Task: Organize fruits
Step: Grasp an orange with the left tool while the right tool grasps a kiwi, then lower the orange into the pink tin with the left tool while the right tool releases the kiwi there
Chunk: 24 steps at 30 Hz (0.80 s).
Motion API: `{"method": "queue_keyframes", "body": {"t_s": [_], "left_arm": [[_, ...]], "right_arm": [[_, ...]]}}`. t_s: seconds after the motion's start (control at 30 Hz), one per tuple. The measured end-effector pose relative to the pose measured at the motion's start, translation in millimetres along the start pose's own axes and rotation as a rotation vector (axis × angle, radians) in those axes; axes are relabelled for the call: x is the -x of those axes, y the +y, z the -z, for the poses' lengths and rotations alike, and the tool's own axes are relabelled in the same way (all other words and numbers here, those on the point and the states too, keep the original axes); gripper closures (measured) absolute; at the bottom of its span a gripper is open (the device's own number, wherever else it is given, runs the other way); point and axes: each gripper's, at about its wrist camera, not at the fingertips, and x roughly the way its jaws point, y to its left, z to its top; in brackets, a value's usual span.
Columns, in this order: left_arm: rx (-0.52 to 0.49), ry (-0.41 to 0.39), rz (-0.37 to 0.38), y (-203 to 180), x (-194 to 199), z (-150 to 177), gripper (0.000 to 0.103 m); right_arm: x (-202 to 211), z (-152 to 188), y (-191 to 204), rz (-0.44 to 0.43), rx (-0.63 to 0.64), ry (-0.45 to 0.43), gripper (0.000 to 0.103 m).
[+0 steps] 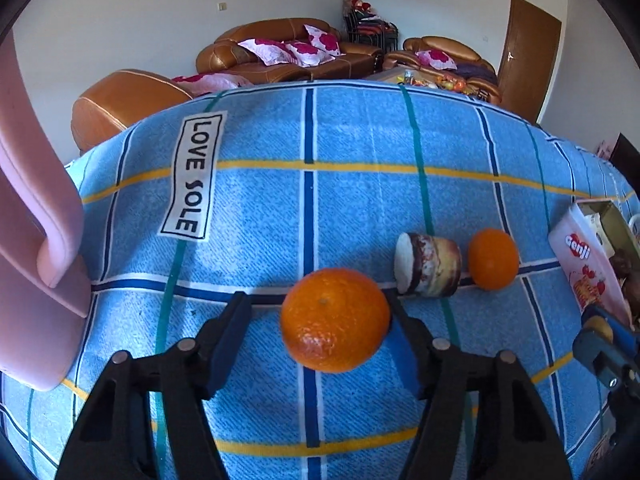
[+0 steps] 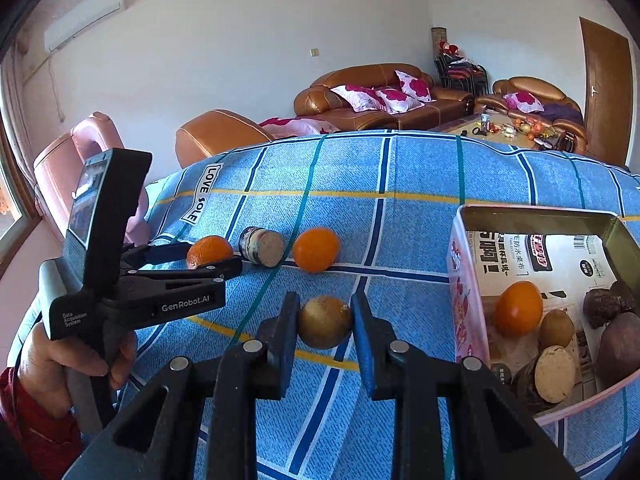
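My left gripper (image 1: 320,312) is open around an orange (image 1: 335,320); its right pad touches the fruit and a gap stays at the left pad. It also shows in the right wrist view (image 2: 208,258) with that orange (image 2: 209,251). A second orange (image 1: 493,258) (image 2: 316,249) lies beyond a cut brown log piece (image 1: 427,269) (image 2: 261,246). My right gripper (image 2: 325,312) is shut on a brown kiwi-like fruit (image 2: 325,322), low over the cloth. The pink tin box (image 2: 464,288) at the right holds an orange (image 2: 519,309), brown fruits and dark tubers.
A blue checked cloth (image 1: 360,200) covers the table. A pink chair (image 1: 36,240) stands at the left edge. The tin box also shows at the right in the left wrist view (image 1: 580,264). Brown sofas (image 2: 380,100) stand behind the table.
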Motion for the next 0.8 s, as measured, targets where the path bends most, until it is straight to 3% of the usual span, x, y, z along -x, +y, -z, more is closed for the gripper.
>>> {"method": "queue_keyframes", "body": {"t_s": [0.07, 0.1, 0.27, 0.4, 0.5, 0.6, 0.8], "left_arm": [[0.015, -0.008, 0.006, 3, 1, -1, 0.046], [0.012, -0.011, 0.003, 3, 2, 0, 0.055], [0.038, -0.042, -0.039, 6, 11, 5, 0.055], [0.116, -0.234, -0.164, 12, 47, 11, 0.055], [0.163, -0.315, -0.140, 8, 65, 17, 0.055], [0.144, -0.363, -0.140, -8, 73, 22, 0.055], [0.097, -0.398, -0.166, -37, 78, 30, 0.055]], "right_arm": [[-3, -1, -2, -0.007, -0.008, 0.012, 0.075], [-4, -1, -3, -0.008, -0.012, 0.016, 0.075], [-5, -3, -6, -0.020, -0.019, 0.008, 0.075], [6, -2, -2, -0.035, -0.002, -0.068, 0.075], [19, -4, 3, -0.020, 0.036, -0.148, 0.075], [29, -5, 2, -0.042, 0.035, -0.205, 0.075], [25, -4, 3, -0.016, 0.045, -0.209, 0.075]]}}
